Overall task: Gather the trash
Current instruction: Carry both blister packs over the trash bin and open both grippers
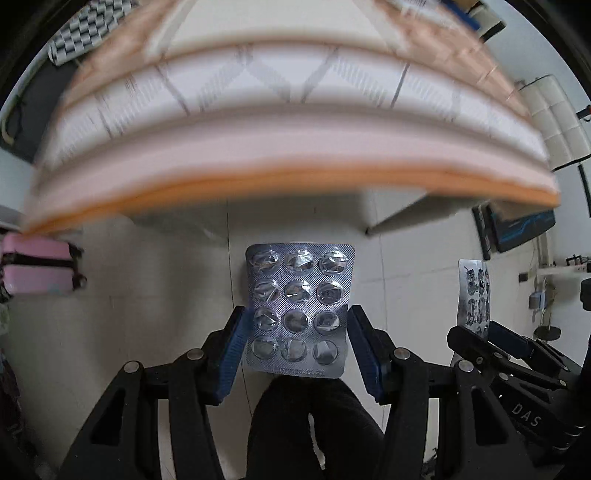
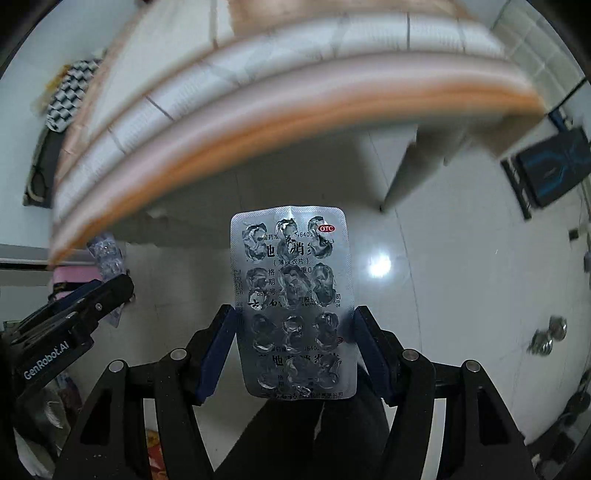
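My left gripper (image 1: 297, 345) is shut on an empty silver blister pack (image 1: 299, 295), held upright by its side edges above the floor. My right gripper (image 2: 295, 345) is shut on a second empty blister pack (image 2: 291, 280) with printed foil and a red OTC mark. The right gripper and its pack (image 1: 474, 295) also show at the right of the left wrist view. The left gripper and its pack (image 2: 107, 254) show at the left of the right wrist view. Both are in front of a table edge.
A table with a pink, white and orange striped cloth (image 1: 288, 155) (image 2: 258, 103) looms above and ahead, blurred. White tiled floor (image 1: 406, 266) lies below. A pink case (image 1: 33, 266) sits at the left, a dark box (image 2: 554, 166) at the right, a checkered cloth (image 1: 74, 33) on top.
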Action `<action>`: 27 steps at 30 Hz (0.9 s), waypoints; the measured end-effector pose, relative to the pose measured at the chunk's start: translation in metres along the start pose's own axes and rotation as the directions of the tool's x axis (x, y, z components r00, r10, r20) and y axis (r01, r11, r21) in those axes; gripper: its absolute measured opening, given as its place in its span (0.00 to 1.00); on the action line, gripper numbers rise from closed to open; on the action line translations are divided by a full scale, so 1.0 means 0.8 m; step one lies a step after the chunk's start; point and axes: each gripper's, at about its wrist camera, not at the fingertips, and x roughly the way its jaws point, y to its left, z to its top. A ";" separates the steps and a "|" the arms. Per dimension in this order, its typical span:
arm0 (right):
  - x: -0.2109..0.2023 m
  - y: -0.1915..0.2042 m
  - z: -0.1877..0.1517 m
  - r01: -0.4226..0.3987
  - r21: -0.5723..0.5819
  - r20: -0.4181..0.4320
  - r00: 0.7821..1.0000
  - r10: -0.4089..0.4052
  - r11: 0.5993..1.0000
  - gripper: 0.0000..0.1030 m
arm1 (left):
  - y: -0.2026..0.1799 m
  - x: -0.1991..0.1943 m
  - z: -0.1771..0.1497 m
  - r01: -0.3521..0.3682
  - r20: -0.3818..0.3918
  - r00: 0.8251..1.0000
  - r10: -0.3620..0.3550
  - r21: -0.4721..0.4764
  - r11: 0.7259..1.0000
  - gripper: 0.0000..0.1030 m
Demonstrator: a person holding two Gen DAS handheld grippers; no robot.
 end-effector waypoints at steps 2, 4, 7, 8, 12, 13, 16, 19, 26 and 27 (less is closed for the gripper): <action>0.042 -0.013 -0.007 0.005 0.014 -0.032 0.999 -0.004 1.000 0.65 | 0.000 0.039 -0.005 0.006 -0.030 1.000 -0.007 -0.007 1.000 0.50; 0.084 -0.027 -0.013 0.002 0.037 -0.063 0.998 0.000 0.999 0.65 | -0.002 0.092 -0.009 0.017 -0.072 0.997 -0.017 -0.009 1.000 0.50; 0.152 -0.048 -0.020 0.003 0.067 -0.103 0.995 0.004 0.998 0.65 | -0.001 0.164 -0.011 0.028 -0.129 0.991 -0.028 -0.007 1.000 0.50; 0.176 -0.055 -0.022 0.010 0.073 -0.115 0.993 -0.001 0.997 0.65 | -0.002 0.183 -0.010 0.034 -0.144 0.989 -0.035 -0.005 0.999 0.50; 0.263 -0.077 -0.025 0.011 0.100 -0.154 0.988 0.004 0.995 0.65 | 0.001 0.269 -0.002 0.055 -0.202 0.978 -0.059 -0.029 0.998 0.50; 0.277 -0.078 -0.024 0.011 0.105 -0.161 0.987 0.006 0.994 0.65 | 0.004 0.283 -0.001 0.060 -0.214 0.974 -0.067 -0.037 0.997 0.50; 0.334 -0.085 -0.022 0.007 0.121 -0.193 0.981 0.016 0.993 0.65 | 0.012 0.324 0.000 0.068 -0.250 0.965 -0.078 -0.047 0.997 0.51; 0.373 -0.092 -0.021 0.021 0.129 -0.215 0.976 0.007 0.991 0.65 | 0.022 0.349 0.002 0.100 -0.296 0.947 -0.124 -0.095 0.990 0.51; 0.405 -0.098 -0.007 -0.020 0.164 -0.245 0.968 0.060 0.986 0.76 | 0.048 0.330 0.004 0.093 -0.280 0.951 -0.130 -0.139 0.986 0.79; 0.404 -0.099 -0.007 -0.026 0.166 -0.242 0.968 0.066 0.986 0.86 | 0.049 0.330 0.003 0.081 -0.281 0.953 -0.117 -0.137 0.987 0.83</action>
